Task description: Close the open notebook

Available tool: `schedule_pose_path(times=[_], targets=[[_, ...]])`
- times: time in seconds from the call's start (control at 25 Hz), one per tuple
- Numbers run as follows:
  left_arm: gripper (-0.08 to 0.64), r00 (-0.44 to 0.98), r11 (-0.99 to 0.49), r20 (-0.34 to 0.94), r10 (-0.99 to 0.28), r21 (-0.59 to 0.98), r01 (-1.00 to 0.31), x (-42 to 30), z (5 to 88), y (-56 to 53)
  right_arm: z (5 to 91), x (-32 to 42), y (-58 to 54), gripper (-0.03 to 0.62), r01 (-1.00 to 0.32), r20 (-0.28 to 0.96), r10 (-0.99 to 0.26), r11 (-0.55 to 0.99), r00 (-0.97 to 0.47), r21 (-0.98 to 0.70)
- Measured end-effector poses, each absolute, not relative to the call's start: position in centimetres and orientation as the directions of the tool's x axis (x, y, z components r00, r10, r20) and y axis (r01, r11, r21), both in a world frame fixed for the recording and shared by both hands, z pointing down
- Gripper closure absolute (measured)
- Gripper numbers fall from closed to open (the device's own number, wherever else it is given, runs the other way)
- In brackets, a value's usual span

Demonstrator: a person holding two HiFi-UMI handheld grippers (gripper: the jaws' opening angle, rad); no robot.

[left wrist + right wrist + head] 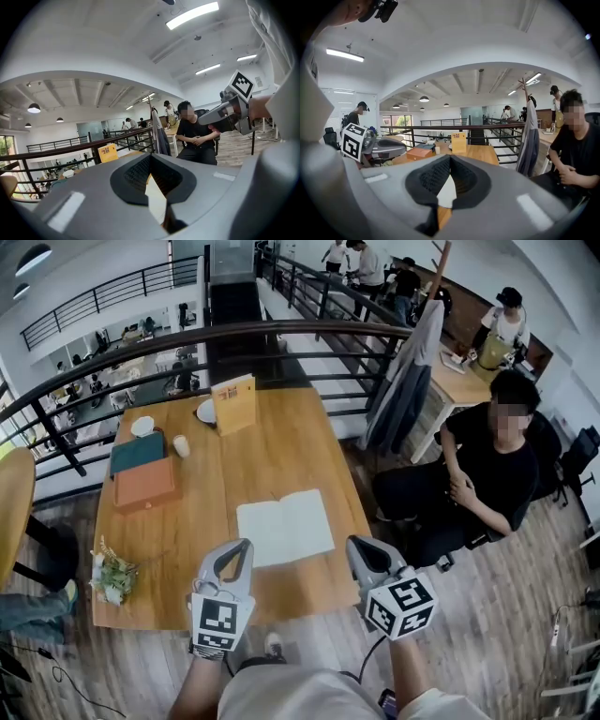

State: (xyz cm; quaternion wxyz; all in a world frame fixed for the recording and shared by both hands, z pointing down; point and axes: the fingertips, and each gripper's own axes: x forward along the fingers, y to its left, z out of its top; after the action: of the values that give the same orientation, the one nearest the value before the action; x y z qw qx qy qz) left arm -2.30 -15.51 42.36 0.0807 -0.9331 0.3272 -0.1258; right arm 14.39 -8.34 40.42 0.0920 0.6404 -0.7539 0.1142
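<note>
An open notebook (284, 528) with blank white pages lies flat on the wooden table (281, 451), near its front edge. My left gripper (246, 546) hovers by the notebook's front left corner, its jaws together and nothing between them. At the front right corner my right gripper (354, 543) is likewise shut and empty. In the left gripper view the left gripper (151, 157) shows pads that meet, with a sliver of white page (157, 199) below them. The right gripper (450, 157) frames the same page (447, 192) in the right gripper view.
An orange box (145, 484), a teal book (137, 452), a small cup (181, 446), a white dish (142, 426) and a yellow standing card (234, 403) sit at the table's back. Flowers (112, 573) lie front left. A person (487, 465) sits to the right; a railing (281, 334) runs behind.
</note>
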Motion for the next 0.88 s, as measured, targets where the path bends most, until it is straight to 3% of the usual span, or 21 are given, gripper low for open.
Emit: schedule_pose_path(times=[0.88], targets=[[0.554,0.78,-0.815,0.238,-0.579,-0.19,-0.547,-1.2,46.6,-20.7,46.3,16.0,-11.8,0.566,-0.995,0.412,-0.907,0.068,-0.089,-0.067]])
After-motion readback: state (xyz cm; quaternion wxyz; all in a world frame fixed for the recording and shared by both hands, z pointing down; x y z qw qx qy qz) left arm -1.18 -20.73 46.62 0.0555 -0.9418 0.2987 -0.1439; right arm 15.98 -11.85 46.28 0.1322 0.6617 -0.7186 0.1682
